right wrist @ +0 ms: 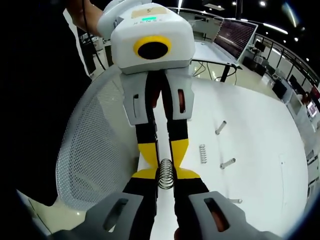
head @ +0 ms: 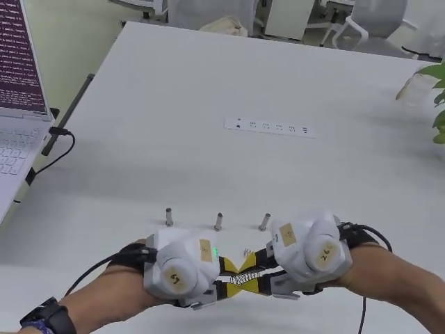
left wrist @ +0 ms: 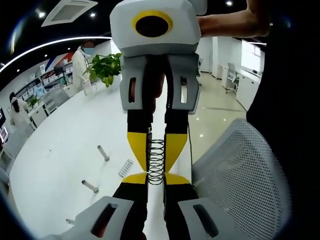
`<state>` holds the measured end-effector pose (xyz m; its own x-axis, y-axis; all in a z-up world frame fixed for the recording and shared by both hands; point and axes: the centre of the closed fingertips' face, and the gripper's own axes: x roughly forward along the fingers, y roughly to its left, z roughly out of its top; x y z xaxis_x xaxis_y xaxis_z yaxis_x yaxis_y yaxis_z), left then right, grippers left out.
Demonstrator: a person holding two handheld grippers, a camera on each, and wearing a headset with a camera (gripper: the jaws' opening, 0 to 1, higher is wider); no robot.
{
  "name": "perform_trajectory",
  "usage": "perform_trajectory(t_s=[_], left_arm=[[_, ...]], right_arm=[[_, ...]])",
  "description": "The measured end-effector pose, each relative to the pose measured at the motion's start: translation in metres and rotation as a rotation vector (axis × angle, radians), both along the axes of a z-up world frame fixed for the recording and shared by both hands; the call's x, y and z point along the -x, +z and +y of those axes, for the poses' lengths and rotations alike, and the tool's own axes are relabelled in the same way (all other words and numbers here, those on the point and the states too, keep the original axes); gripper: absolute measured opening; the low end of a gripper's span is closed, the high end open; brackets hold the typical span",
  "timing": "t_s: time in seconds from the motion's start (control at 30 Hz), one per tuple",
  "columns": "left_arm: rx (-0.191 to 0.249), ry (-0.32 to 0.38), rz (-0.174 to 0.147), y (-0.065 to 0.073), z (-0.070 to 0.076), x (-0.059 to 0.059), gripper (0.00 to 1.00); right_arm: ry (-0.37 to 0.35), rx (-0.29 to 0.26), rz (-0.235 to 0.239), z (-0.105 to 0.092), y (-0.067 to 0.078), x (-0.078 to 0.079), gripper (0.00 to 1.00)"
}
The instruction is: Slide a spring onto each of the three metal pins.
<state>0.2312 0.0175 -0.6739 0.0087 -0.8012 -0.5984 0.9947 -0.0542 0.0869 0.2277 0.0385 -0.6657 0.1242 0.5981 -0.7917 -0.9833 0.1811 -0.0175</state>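
Head view: the left gripper [head: 229,278] and right gripper [head: 252,277] both clench 1 thin coiled steel spring [head: 240,279] between their facing fingertips; 3 short metal pins [head: 218,222] stand beyond the fingers.
Left gripper view: the spring bridges both finger pairs.
Right gripper view: I judge it light, squashy and slippery, so it is best gripped near 1 end.

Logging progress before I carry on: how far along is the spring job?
Done: nothing yet; the three pins stand bare. In hand: one spring pinched between left tool and right tool. Left: all three pins; a loose spring lies beside them.
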Motion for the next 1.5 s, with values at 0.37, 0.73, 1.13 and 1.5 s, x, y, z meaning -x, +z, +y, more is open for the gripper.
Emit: perform_trajectory(t_s=[0.37, 0.73, 1.13, 1.5], left_arm=[[-0.004, 0.129, 0.039, -0.012, 0.025, -0.004, 0.10], [0.021, 0.329, 0.075, -0.014, 0.066, -0.030, 0.15], [0.057, 0.451, 0.098, -0.011, 0.098, -0.046, 0.19], [0.081, 0.562, 0.113, -0.013, 0.133, -0.060, 0.27]], right_arm=[[0.002, 0.035, 0.016, -0.001, -0.009, -0.005, 0.08], [-0.010, 0.075, 0.017, -0.010, -0.018, -0.017, 0.08], [0.002, 0.128, 0.034, -0.020, -0.024, -0.031, 0.08], [0.020, 0.168, 0.042, -0.018, -0.026, -0.050, 0.09]])
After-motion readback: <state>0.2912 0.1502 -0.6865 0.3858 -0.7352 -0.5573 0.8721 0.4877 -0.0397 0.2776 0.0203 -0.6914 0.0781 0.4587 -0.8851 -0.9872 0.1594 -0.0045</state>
